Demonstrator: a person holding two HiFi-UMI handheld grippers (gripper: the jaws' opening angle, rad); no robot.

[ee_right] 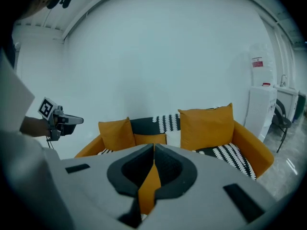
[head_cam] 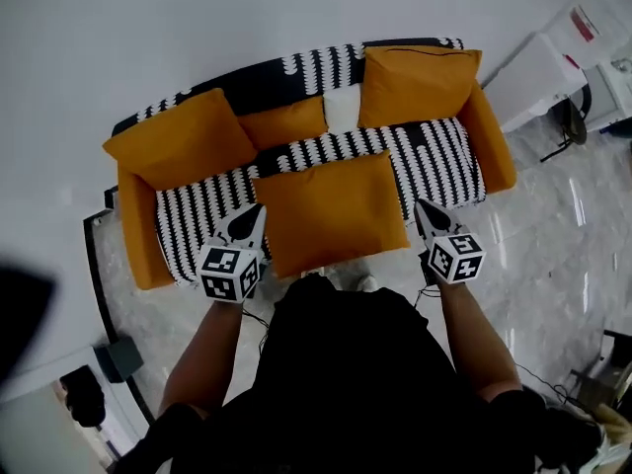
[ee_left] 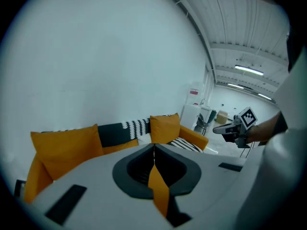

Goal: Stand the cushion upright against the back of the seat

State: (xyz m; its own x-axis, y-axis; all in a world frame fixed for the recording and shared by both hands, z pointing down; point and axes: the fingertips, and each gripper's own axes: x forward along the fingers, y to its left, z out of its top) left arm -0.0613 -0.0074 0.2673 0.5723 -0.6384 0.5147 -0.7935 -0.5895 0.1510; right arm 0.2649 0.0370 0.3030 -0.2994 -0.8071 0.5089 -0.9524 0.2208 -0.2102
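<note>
We've got the cushion [head_cam: 331, 213] pinched at both short ends. The left gripper [head_cam: 252, 217] is on its left edge and the right gripper [head_cam: 423, 210] on its right edge.

Left gripper view: the jaws are closed narrow, with a fold of orange cushion fabric [ee_left: 159, 188] clamped between them. Right gripper view shows the same thing, jaws nearly together on an orange fold [ee_right: 148, 188].

Orientation from the head view:
- The cushion's broad face is up toward the camera.
- Its long axis runs left-right between the two grippers, roughly parallel to the sofa [head_cam: 434, 156] front.
- The right end is skewed slightly toward the backrest.
- It is not upright.

Position: it sits over the front edge of the striped seat, at the middle of the sofa and well short of the backrest. We can't tell whether it rests on the seat or hangs above it.

Already leaning upright at the back of the sofa:
- large orange cushion on the left [head_cam: 178, 138]
- small orange cushion [head_cam: 286, 122]
- white cushion [head_cam: 343, 109], just beside the small orange one
- large orange cushion on the right [head_cam: 417, 82]

The sofa arms are orange, and the seat and back are black-and-white patterned.

Each gripper camera catches the other gripper off to the side, right gripper [ee_left: 237, 126] and left gripper [ee_right: 60, 120], both at about the same height.
</note>
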